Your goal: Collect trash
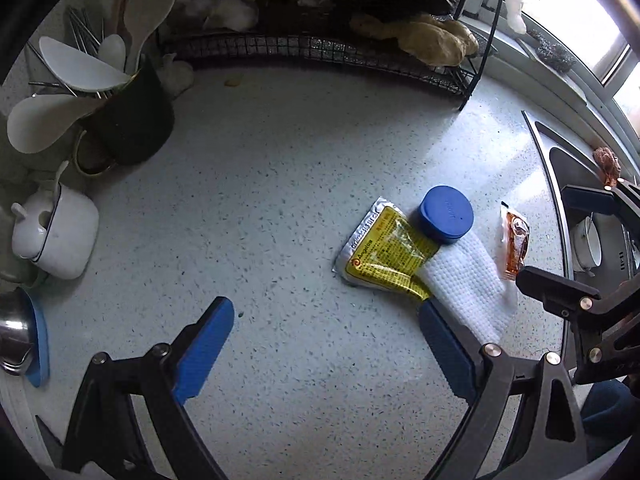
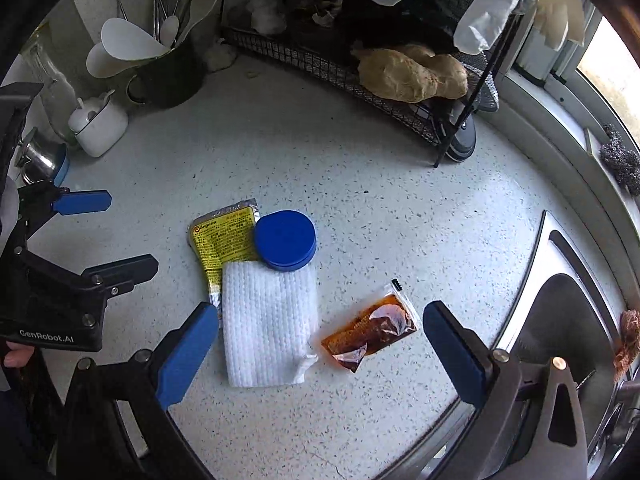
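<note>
Wide-spread, empty right gripper (image 2: 320,348) fingers are held astride the sauce sachet (image 2: 370,332), seemingly for pickup; left gripper (image 1: 326,340) likewise gapes empty.

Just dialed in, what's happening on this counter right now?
A person holds both grippers over a speckled counter beside a sink; both are open and empty. The right gripper hovers over a sauce packet and white paper towel. The left gripper is nearby, close to the yellow packet and blue lid. Nothing has been picked up yet.
</note>
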`<state>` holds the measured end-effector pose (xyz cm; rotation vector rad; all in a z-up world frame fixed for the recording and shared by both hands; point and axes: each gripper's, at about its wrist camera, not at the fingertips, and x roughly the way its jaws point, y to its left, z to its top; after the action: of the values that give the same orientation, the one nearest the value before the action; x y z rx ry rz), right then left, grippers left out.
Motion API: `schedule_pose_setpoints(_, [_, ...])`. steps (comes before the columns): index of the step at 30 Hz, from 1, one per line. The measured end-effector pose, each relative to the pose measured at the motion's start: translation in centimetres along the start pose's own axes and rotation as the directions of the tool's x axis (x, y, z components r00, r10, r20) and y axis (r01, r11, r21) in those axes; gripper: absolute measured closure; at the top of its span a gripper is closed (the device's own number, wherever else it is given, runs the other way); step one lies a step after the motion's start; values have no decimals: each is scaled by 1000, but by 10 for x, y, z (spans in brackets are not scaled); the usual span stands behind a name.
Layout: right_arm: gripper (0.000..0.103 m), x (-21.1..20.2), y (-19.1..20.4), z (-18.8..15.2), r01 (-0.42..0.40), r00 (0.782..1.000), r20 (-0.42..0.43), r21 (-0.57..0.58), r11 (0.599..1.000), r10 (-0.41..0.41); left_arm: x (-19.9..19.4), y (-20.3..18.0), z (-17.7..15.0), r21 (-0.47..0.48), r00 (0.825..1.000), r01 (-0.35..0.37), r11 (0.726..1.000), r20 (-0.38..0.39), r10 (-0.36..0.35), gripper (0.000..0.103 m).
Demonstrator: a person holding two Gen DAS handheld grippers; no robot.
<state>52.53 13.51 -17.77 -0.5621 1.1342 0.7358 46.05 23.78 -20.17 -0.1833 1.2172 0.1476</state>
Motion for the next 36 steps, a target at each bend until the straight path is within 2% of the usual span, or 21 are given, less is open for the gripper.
schedule_pose_setpoints(8, [3,43,10,32,-37,996,-78,-35,999,35,27,27,11,-35,998,-11,999,-62,9,10])
schedule_pose_setpoints(11, [18,56,16,40,-39,993,-109,-46,998,34,34,33,15,-32,997,-25,999,-74,22,10])
schedule_pose_setpoints(14, [22,62,21,46,-58,991,-120,-47,997,52,38,37,16,-36,997,-24,999,-77,21,10])
schedule_pose_setpoints(18, [43,64,27,51,-88,988,-127,-36,996,82,39,39,16,-40,997,-13,999,-79,10,10])
schedule_pose_setpoints(23, [59,55,30,40,-108,986,-127,-20,994,105,45,38,12,-40,997,3,999,-83,-6,10])
schedule_pose_setpoints(32, [59,30,25,5,-76,990,-113,28,997,79,42,-1,6,46,997,13,999,-72,-10,10])
schedule_pose_setpoints(36, [59,14,19,-21,-65,991,-112,63,996,72,38,-32,-1,83,997,41,996,-72,-35,10])
